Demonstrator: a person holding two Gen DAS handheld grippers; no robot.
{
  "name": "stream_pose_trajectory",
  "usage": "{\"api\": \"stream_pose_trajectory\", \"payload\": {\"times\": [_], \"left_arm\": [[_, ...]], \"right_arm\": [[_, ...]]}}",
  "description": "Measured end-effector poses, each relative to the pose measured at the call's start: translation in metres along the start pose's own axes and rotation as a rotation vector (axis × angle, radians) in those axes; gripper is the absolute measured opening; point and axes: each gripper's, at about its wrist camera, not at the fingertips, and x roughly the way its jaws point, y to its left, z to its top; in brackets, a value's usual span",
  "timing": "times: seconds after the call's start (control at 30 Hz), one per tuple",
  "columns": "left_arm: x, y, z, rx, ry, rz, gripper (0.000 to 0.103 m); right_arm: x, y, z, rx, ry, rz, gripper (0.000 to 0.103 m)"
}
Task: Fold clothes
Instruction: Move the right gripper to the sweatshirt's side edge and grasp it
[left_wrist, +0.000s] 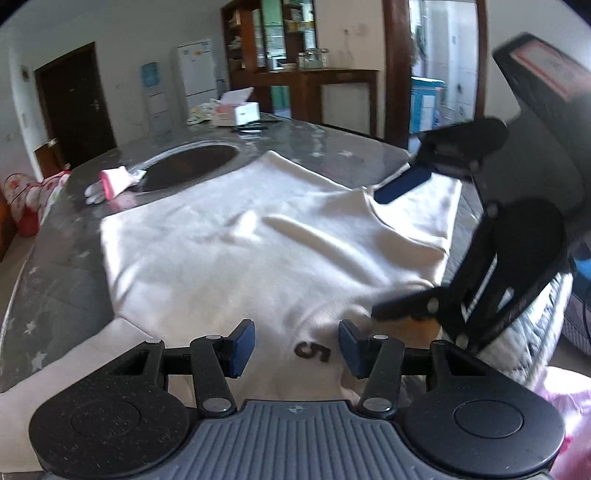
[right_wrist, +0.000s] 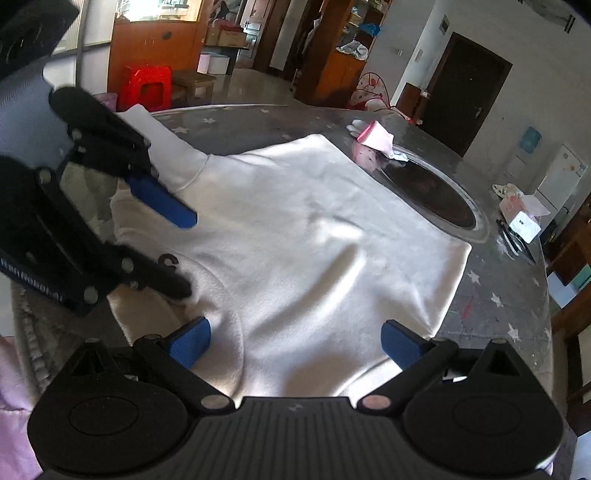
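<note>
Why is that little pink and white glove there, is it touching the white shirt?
Apart. In the left wrist view, the glove lies beside the dark round inset, with bare grey table between it and the white shirt. Its purpose isn't shown.

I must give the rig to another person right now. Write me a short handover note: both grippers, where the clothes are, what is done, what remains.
Left gripper: open, holding nothing, over the near part of the white garment by the printed "5".
Right gripper: open, holding nothing, over another edge of the same garment.
Garment: spread nearly flat on the grey star-pattern table, with some wrinkles; one sleeve lies loose toward the table edge.
Done: garment laid out.
Left: no fold is visible yet; grip the edges, then fold.
Pink and white gloves lie beside the round dark inset, apart from the garment.
</note>
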Motion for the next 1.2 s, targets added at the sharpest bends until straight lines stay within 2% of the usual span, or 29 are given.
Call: {"api": "stream_pose_trajectory", "payload": {"times": [0.07,0.17,0.3,0.37,0.57,0.63,0.73,0.87,0.97,1.2], "left_arm": [[-0.001,-0.002,-0.002,0.016,0.005,-0.030,0.054],[-0.001,-0.001,-0.001,0.021,0.003,-0.033,0.054],[-0.004,0.004,0.008,-0.012,-0.003,-0.039,0.054],[-0.006,0.007,0.014,-0.031,-0.014,-0.043,0.059],[0.003,0.008,0.027,-0.093,0.008,-0.036,0.062],[0.006,0.007,0.029,-0.106,0.015,-0.034,0.064],[0.010,0.004,0.032,-0.105,0.027,-0.029,0.065],[0.014,0.000,0.037,-0.108,0.034,-0.030,0.065],[0.016,-0.004,0.040,-0.102,0.035,-0.037,0.065],[0.021,-0.011,0.045,-0.095,0.043,-0.042,0.066]], "right_arm": [[-0.003,-0.002,-0.003,0.011,0.002,0.007,0.100],[-0.006,-0.007,-0.008,0.045,-0.002,0.012,0.100],[-0.017,-0.028,-0.017,0.166,-0.026,-0.018,0.097],[-0.022,-0.044,-0.023,0.249,-0.034,-0.044,0.095],[-0.036,-0.101,-0.061,0.524,-0.021,-0.201,0.080],[-0.040,-0.123,-0.080,0.640,-0.020,-0.253,0.068],[-0.045,-0.155,-0.109,0.797,-0.016,-0.338,0.062],[-0.050,-0.183,-0.135,0.911,-0.026,-0.435,0.057],[-0.048,-0.197,-0.148,0.960,-0.025,-0.452,0.053],[-0.035,-0.214,-0.165,1.037,-0.023,-0.446,0.032]]}}
